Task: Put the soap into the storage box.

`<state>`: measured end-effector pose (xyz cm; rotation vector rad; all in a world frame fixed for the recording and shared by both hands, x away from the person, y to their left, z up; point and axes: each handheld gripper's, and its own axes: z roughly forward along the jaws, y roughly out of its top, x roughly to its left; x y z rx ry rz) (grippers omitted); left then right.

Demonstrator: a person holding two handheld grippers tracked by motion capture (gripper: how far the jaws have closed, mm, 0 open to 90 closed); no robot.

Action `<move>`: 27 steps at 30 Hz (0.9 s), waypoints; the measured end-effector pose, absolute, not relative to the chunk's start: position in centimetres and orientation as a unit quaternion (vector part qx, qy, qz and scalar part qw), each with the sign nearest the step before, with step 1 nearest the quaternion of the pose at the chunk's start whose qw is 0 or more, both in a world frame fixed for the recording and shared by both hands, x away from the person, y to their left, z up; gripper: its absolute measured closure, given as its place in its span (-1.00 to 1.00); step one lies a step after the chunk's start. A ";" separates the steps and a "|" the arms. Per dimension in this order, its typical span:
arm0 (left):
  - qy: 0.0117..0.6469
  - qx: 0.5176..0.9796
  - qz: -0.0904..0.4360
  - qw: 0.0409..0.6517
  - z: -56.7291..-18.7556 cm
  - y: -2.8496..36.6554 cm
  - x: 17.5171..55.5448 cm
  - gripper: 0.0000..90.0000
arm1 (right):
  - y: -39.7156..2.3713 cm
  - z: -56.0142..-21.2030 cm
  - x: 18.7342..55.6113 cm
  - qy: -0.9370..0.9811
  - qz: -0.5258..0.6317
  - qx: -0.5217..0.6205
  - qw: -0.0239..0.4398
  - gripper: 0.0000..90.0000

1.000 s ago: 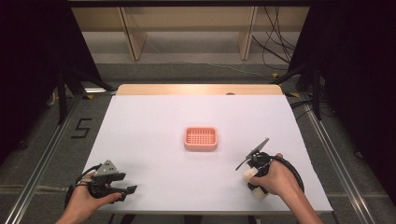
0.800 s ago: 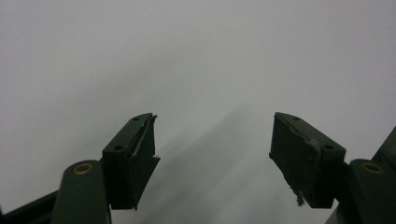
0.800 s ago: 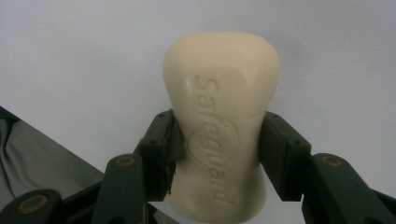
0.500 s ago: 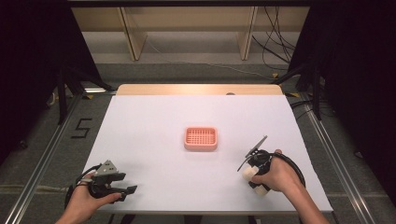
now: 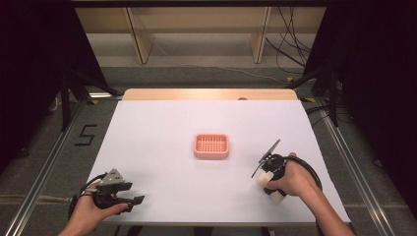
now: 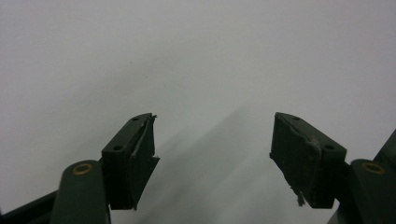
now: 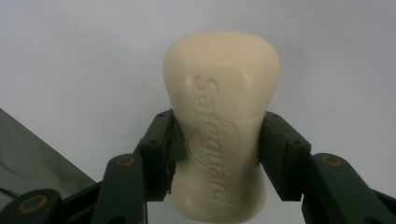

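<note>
Because the right gripper [image 7: 217, 144] has its jaws clamped on the narrow waist of a cream soap bar [image 7: 222, 116], the bar cannot slide out lengthwise: both of its wider ends bulge beyond the pads, and the embossed face looks toward the camera. In the high view that gripper [image 5: 265, 172] sits to the right of and a little nearer the person than the pink soap dish [image 5: 211, 146], with pale ends of the bar showing by the hand. The dish is the landmark here; it lies flat near the middle of the white table [image 5: 157, 123], its slotted bed facing up, which I judge to be where the bar belongs.

The left gripper [image 6: 212, 149] has its jaws spread wide with nothing between them, only bare white surface beyond. In the high view it [image 5: 118, 194] rests well to the left of the dish and nearer the person, close to the table's near edge, parked out of the way rather than helping.

Between the held soap and the dish the sheet is bare, so the path is short and nothing stands in it. All round the dish there is open surface too, toward the far wooden strip and to either side. The tighter spots are the near and right edges, both fairly close to the right hand. The dish's low rim is, I judge, the one thing to lift over.
</note>
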<state>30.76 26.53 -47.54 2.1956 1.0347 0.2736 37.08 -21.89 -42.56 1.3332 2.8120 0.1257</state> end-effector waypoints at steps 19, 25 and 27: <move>0.397 0.845 0.102 0.343 -47.6 26.6 30.7 -0.33 | -21.8 -42.2 38.3 0.928 0.044 0.370 0.020 0.12; 0.398 0.845 0.102 0.342 -47.5 26.6 30.7 -0.33 | -21.7 -42.3 38.5 0.932 0.042 0.360 0.023 0.12; 0.397 0.846 0.101 0.342 -47.5 26.6 30.7 -0.33 | -21.8 -42.3 38.7 0.937 0.041 0.346 0.024 0.12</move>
